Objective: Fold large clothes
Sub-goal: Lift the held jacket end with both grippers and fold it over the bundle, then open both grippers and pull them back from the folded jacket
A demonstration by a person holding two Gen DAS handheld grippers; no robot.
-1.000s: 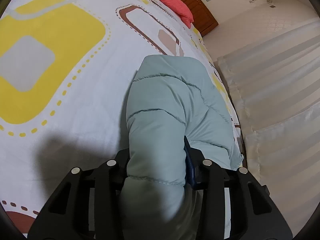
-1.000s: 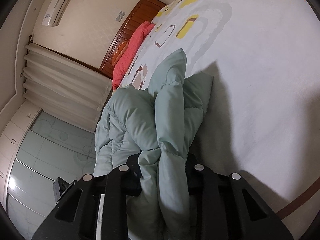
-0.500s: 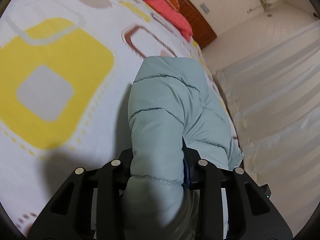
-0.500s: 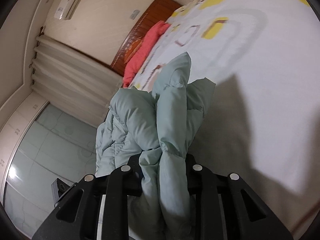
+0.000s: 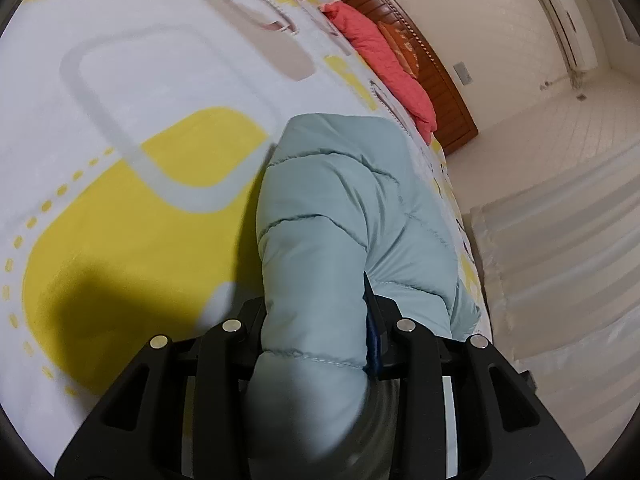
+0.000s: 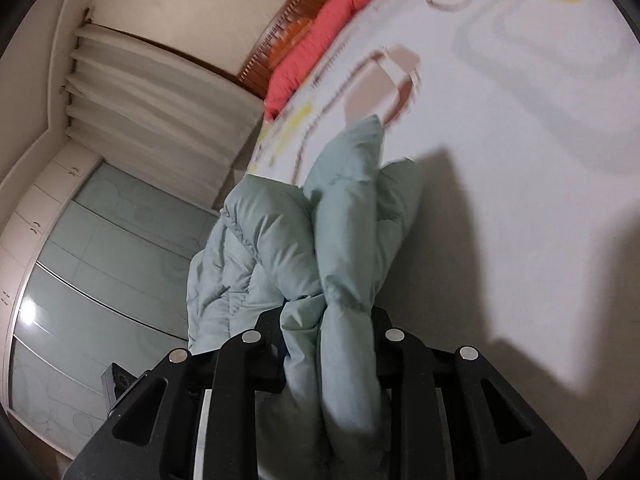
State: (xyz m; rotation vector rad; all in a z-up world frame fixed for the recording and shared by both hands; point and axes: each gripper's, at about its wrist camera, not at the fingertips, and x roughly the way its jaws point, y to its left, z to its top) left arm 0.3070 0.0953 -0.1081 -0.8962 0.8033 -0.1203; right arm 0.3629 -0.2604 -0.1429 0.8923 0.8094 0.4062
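Observation:
A pale green quilted down jacket hangs over the bed, held in both grippers. My left gripper is shut on a thick padded fold of it, the puffy cloth bulging up between the black fingers. In the right wrist view my right gripper is shut on a bunched, twisted part of the same jacket, and the rest of the jacket droops off to the left of it. The fingertips of both grippers are hidden under the cloth.
A bedsheet with yellow, grey and brown shapes covers the bed. A coral pillow lies by the wooden headboard. Pale curtains and glass wardrobe doors stand beside the bed. An air conditioner hangs on the wall.
Both grippers have carried the jacket across the bed; the sheet's pattern has slid past under them and the headboard shows nearer. Both grips on the jacket stay the same.

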